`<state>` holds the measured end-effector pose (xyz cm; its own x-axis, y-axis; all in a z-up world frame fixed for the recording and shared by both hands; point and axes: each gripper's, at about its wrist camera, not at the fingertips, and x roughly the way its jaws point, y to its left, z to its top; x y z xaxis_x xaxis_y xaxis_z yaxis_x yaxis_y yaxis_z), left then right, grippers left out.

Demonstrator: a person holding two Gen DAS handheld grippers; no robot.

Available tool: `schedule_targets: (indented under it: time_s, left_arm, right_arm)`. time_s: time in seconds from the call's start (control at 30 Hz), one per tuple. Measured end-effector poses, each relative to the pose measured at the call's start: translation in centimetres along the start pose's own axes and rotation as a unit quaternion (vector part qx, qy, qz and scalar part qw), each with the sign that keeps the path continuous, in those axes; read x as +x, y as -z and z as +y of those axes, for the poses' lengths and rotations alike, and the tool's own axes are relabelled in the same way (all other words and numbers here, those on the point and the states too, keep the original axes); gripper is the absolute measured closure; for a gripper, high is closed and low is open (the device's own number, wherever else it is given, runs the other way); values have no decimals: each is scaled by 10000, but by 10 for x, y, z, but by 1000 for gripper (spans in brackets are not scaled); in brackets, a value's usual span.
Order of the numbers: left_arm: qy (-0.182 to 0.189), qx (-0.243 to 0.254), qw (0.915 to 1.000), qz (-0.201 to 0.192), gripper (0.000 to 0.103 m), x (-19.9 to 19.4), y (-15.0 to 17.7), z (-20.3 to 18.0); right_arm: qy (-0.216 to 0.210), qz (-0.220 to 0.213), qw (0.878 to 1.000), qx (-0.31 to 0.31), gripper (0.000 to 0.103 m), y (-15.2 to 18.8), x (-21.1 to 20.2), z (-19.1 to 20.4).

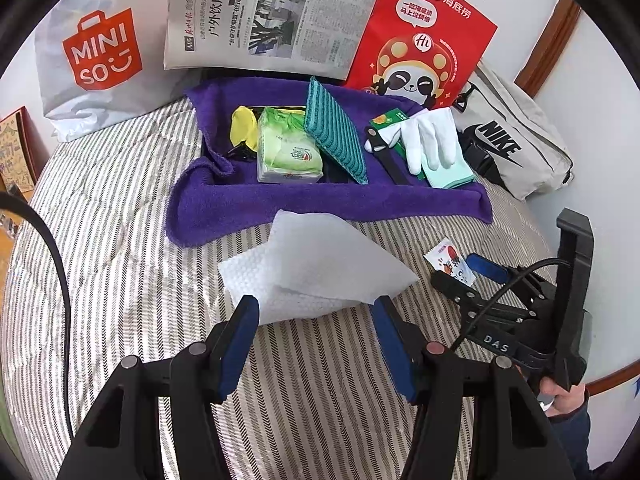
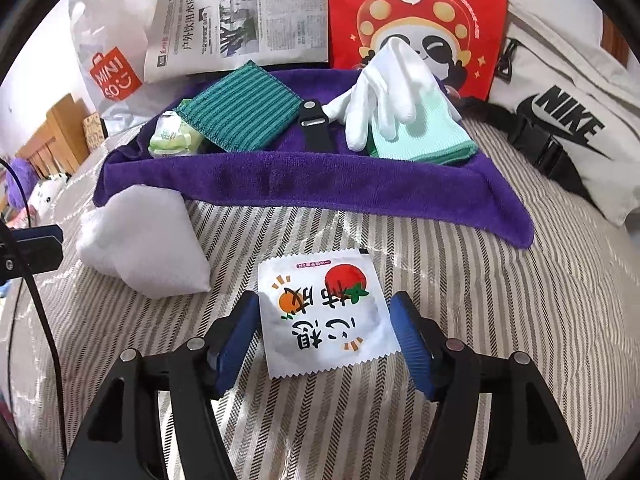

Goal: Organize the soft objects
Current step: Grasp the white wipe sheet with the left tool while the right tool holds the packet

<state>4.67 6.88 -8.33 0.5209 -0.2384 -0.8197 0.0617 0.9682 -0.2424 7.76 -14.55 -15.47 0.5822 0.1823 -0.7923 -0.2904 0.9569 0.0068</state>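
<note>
right gripper: jaws apart, released | white sachet: flat on striped bedspread between its 2 pads, no pad pressing | left gripper: jaws apart, empty, white tissue just ahead

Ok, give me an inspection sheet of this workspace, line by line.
Surface: striped bedcover, rumpled.
Job's things: purple towel draped over a tray, holding a tissue pack, green striped cloth, white gloves, mint cloth; white wipe sheet and small sachet lie in front of it.
Clutter: newspaper, red paper bag, Miniso bag, Nike bag.
Grippers: left gripper open by the sheet; right gripper open, sachet between its fingers, ungripped.
Cables: black cable at left.
Surroundings: wooden headboard, white wall.
</note>
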Motion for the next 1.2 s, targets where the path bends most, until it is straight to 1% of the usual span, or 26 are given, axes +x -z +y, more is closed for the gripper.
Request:
schedule_targets:
  time_s: [0.07, 0.1, 0.13, 0.17, 0.2, 0.33, 0.4, 0.5, 0.6, 0.7, 0.73, 0.87, 0.93, 0.97, 1.0, 1.03, 1.1, 1.13, 1.2]
  left_arm:
    - [-9, -15, 10000, 1, 46, 1, 0, 0]
    - [-9, -20, 10000, 6, 46, 2, 1, 0]
    - [5, -17, 10000, 15, 46, 2, 1, 1]
    - [21, -18, 10000, 16, 46, 3, 1, 1]
    - [46, -11, 10000, 6, 46, 4, 2, 1]
    - [187, 78, 9998, -20, 46, 9, 1, -2]
    - [187, 140, 9997, -5, 46, 14, 1, -6]
    - [60, 358, 9993, -11, 46, 23, -3, -13]
    - [-191, 538, 9983, -89, 46, 31, -8, -17]
    - [-254, 719, 9969, -182, 45, 39, -13, -21]
    - [-299, 779, 9964, -149, 43, 44, -14, -22]
    - [-575, 1096, 9923, 45, 43, 65, -14, -29]
    - [-556, 1189, 9913, 69, 36, 69, -13, -32]
    - [-569, 1237, 9907, 45, 35, 70, -13, -34]
    - [-578, 1266, 9903, 49, 29, 71, -13, -36]
    - [-577, 1299, 9898, 68, 22, 72, -13, -38]
    - [-617, 1421, 9879, 83, 16, 77, -12, -45]
    - [-687, 1488, 9865, 41, 15, 78, -11, -48]
    - [-642, 1399, 9881, 28, 14, 78, -13, -46]
  right_arm:
    - [15, -19, 10000, -43, 38, 1, 0, 0]
    - [22, -29, 10000, -35, 42, 2, -1, -1]
    - [38, -30, 10000, -25, 43, 2, -1, -2]
    - [48, -23, 10000, -8, 49, 2, -2, -4]
    - [32, -9, 10000, 6, 52, 2, -3, -6]
    - [-132, 59, 9999, 91, 56, 2, -6, -12]
    - [-195, 89, 9997, 118, 58, 2, -7, -15]
    - [-231, 105, 9995, 201, 58, 2, -11, -18]
    - [-218, 39, 9995, 213, 58, 1, -19, -20]
    - [-230, -21, 9995, 234, 58, -1, -26, -24]
    - [-229, -45, 9994, 251, 58, -1, -28, -25]
    - [-187, -82, 9993, 309, 58, -1, -32, -32]
    - [-152, -66, 9992, 363, 58, 2, -32, -38]
    - [-135, -38, 9991, 406, 58, 4, -31, -41]
    - [-112, -8, 9989, 452, 58, 5, -31, -45]
    - [-96, 5, 9988, 484, 58, 7, -31, -47]
    - [-84, 23, 9985, 545, 58, 9, -31, -51]
    - [-71, 20, 9984, 568, 58, 9, -32, -53]
    - [-67, 3, 9981, 608, 58, 10, -33, -55]
